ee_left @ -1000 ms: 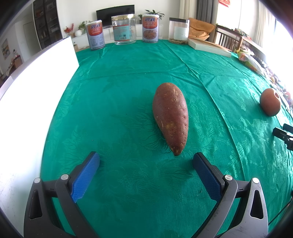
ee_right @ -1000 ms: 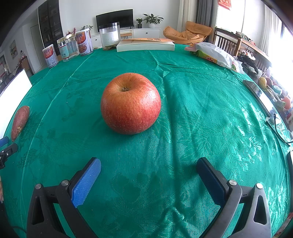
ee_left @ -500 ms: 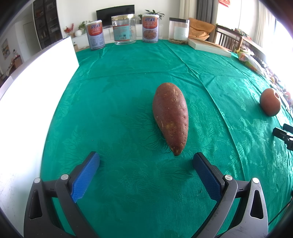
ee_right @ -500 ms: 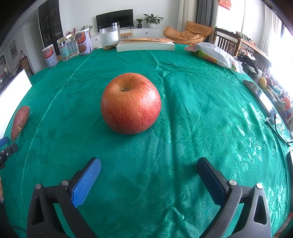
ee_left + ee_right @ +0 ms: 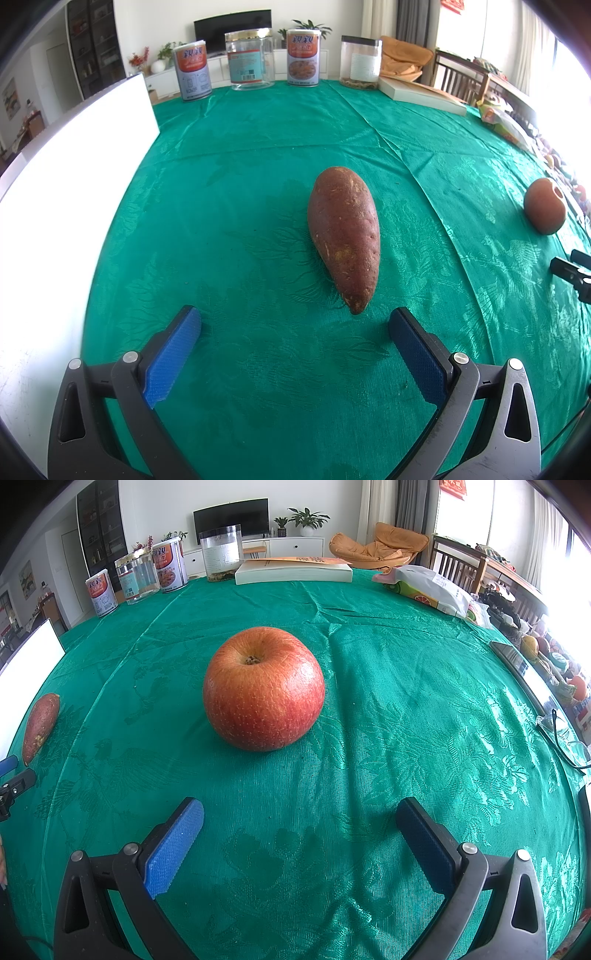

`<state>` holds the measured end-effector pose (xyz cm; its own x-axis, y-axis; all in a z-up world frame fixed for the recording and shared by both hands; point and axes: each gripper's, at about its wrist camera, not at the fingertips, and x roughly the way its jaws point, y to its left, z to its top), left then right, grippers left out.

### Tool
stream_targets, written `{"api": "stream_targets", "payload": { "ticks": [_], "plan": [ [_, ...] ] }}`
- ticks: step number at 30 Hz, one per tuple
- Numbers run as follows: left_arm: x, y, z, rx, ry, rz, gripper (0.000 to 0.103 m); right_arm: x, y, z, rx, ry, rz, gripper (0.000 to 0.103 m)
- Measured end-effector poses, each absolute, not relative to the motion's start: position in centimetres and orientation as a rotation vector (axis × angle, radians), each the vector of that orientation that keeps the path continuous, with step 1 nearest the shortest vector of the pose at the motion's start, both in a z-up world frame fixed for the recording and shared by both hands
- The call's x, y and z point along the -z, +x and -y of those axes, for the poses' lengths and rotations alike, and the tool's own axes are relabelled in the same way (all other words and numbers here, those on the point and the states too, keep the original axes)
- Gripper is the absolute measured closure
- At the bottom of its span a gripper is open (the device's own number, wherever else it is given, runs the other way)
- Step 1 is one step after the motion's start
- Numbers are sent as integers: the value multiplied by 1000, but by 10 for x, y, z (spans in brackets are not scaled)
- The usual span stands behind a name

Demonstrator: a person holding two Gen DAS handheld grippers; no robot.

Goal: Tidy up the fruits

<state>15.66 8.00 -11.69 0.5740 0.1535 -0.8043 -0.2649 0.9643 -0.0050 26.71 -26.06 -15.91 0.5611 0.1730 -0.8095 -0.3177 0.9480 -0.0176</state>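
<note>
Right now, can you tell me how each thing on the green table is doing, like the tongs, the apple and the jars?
Left tongs: open, holding nothing.
Right tongs: open, holding nothing.
Sweet potato: lying flat on the cloth, pointed end toward the left tongs, untouched.
Apple: sitting upright, stem dimple up, untouched.
Clear jar: upright, lid on, looks empty.
Book: lying flat, closed.

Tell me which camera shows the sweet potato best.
The left wrist view. There the sweet potato lies whole and central on the green tablecloth, just ahead of the open left gripper. The right wrist view catches it only small and distorted at the left edge.
</note>
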Motion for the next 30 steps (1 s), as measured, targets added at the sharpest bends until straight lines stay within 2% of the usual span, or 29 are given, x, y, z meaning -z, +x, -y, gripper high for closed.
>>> {"api": "stream_targets", "payload": {
  "ticks": [7,12,20,22,23,24,25,26,30],
  "plan": [
    [100,173,-86,-51,-269,-977,3,159,267,261,-291,-169,-932,0],
    [98,207,-75,-88,-178,-1045,3,159,267,261,-290,-169,-932,0],
    [103,230,-74,-95,-183,-1077,4,157,280,255,-333,-180,-976,0],
    [102,232,-71,-99,-153,-1071,5,144,286,262,-427,-41,-1008,0],
    [102,233,-70,-102,-137,-1070,13,134,289,265,-438,8,-1008,0],
    [103,234,-69,-99,-131,-1076,27,126,294,264,-427,19,-1012,0],
    [106,236,-69,-114,-121,-1100,51,119,301,260,-426,13,-1032,0],
    [104,235,-68,-125,-102,-1083,58,115,309,253,-431,-4,-1061,0],
    [103,233,-72,-100,-167,-1090,62,112,336,227,-382,-107,-1110,0]
  ]
}}
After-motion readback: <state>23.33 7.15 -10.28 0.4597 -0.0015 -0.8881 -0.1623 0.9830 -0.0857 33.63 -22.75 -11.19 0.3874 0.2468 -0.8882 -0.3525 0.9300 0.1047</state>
